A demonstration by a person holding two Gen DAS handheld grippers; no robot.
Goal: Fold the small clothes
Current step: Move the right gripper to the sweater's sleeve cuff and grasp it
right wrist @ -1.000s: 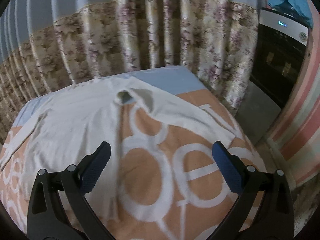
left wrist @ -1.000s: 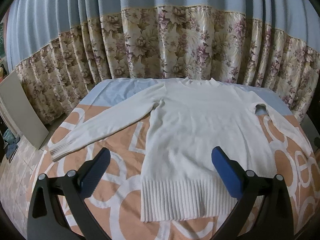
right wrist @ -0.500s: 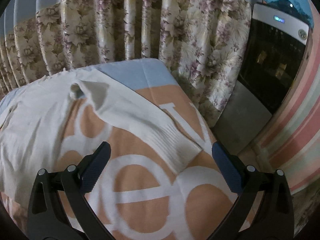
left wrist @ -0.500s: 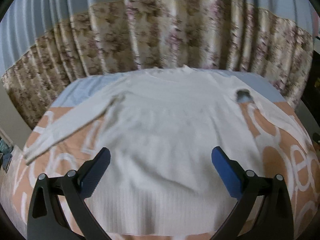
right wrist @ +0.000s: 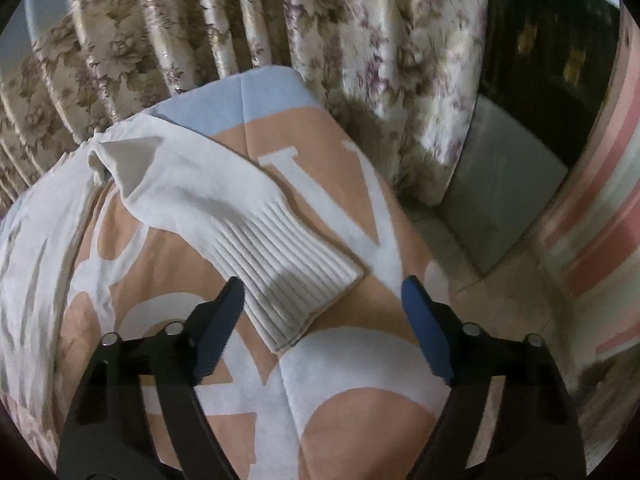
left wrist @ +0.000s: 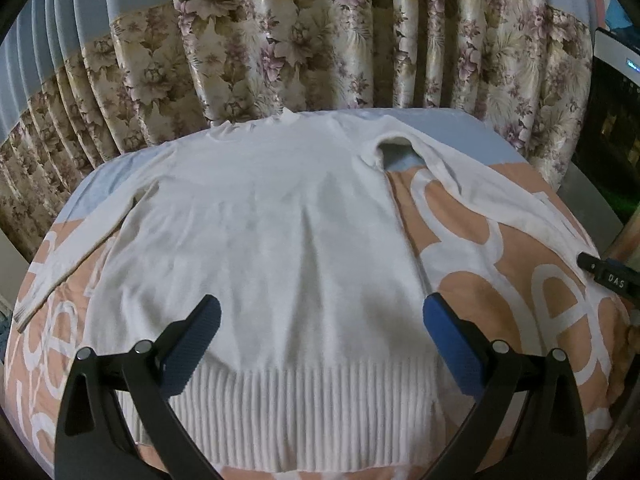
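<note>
A white knit sweater [left wrist: 280, 220] lies flat, front down the table, with both sleeves spread out to the sides. My left gripper [left wrist: 320, 320] is open and empty, hovering above the sweater's lower body near the ribbed hem [left wrist: 304, 408]. My right gripper [right wrist: 322, 296] is open and empty, hovering just over the ribbed cuff [right wrist: 296, 276] of the right sleeve [right wrist: 192, 196]. The right gripper's tip also shows in the left wrist view [left wrist: 608, 278] at the far right edge.
The sweater lies on a table covered by an orange, white and blue cloth [left wrist: 500, 280]. Floral curtains [left wrist: 320, 40] hang close behind. A dark appliance [right wrist: 552, 40] and a striped wall [right wrist: 592, 240] stand to the right; floor [right wrist: 500, 200] shows past the table's right edge.
My left gripper has shifted right and lower over the sweater's body. My right gripper has moved right and down toward the right sleeve's cuff, which now lies between its fingers in view.
</note>
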